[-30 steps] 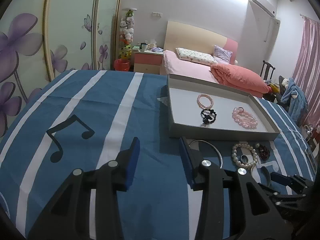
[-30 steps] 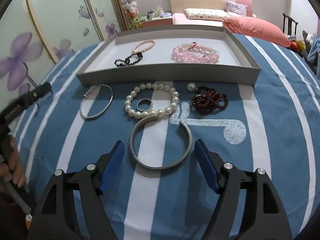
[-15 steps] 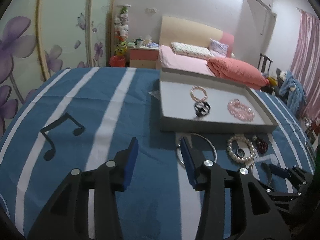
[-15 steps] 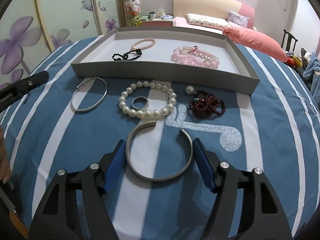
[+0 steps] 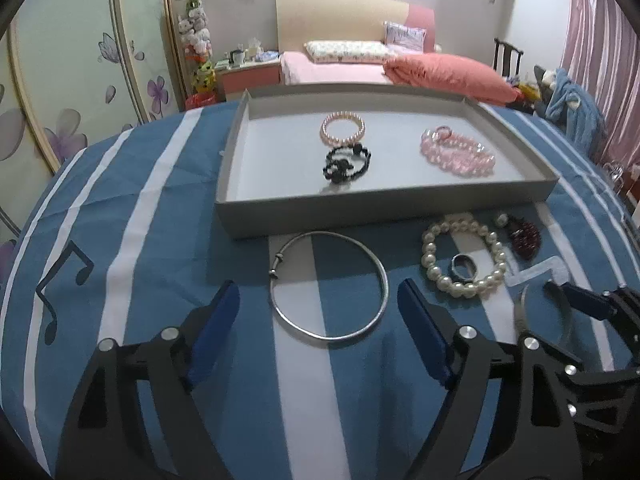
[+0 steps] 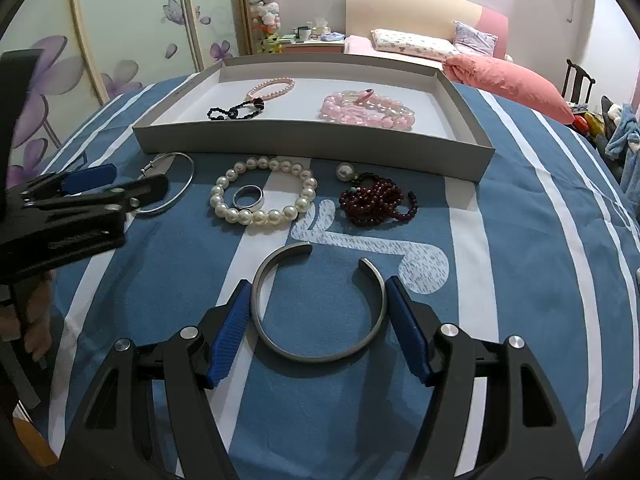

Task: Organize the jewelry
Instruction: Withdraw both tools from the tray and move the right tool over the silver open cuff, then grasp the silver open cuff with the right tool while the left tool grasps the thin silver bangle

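A: What's around on the striped blue cloth (image 6: 520, 240)?

B: Grey tray (image 6: 312, 142) at the back holds a pink pearl bracelet (image 5: 343, 130), a black bead bracelet (image 5: 346, 162) and a pink chunky bracelet (image 6: 368, 110). In front: white pearl bracelet (image 6: 262, 196) with a silver ring (image 6: 248, 197) lying inside it, dark red bead bracelet (image 6: 376, 202) beside it. Nothing blocks either target.

A: Left gripper (image 5: 320, 330)?

B: Jaws opening, wide. Thin silver bangle (image 5: 330, 284) lies flat between the tips; pads not touching it.

A: Right gripper (image 6: 318, 326)?

B: Blue pads straddle the open silver cuff (image 6: 320, 304), right at its sides. Can't tell if they press. Cuff flat on the cloth.
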Demonstrator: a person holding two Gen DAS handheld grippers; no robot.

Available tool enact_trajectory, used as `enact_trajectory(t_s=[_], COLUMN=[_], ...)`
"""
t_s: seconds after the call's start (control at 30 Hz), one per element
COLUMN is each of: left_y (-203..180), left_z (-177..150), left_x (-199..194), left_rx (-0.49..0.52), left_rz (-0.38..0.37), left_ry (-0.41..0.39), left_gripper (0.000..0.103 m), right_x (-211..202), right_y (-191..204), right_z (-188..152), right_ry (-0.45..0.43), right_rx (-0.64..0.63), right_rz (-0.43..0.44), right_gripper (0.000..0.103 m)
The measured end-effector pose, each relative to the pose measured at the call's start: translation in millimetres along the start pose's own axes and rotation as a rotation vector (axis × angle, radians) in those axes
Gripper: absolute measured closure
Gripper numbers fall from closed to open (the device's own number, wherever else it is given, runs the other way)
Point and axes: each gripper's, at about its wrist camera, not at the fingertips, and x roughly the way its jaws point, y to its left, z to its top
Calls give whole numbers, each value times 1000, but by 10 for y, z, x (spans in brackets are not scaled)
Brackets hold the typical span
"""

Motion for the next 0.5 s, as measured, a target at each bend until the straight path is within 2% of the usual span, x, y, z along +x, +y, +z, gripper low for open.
enact_trajectory(t_s=[0.17,0.33,0.43,0.47,0.5], left_y=[-21,17,-1,-8,-7], left_z=[26,66,76,76,73], left_x=[153,200,197,182,178], left_rx=[3,-26,-22,-18,-18], left_rz=[27,25,18,17,17], left_ry=[49,54,45,40,39], left_gripper=[19,18,27,34,34], right_x=[14,20,16,16,16], right_y=[-15,-31,-32,-33,-33], right_z=[23,33,32,30,29], right_ry=[-1,-3,-5,-5,-5], right_rx=[-7,-11,-13,-13,-15], right_rz=[6,4,5,5,6], right_gripper=[36,35,35,35,35])
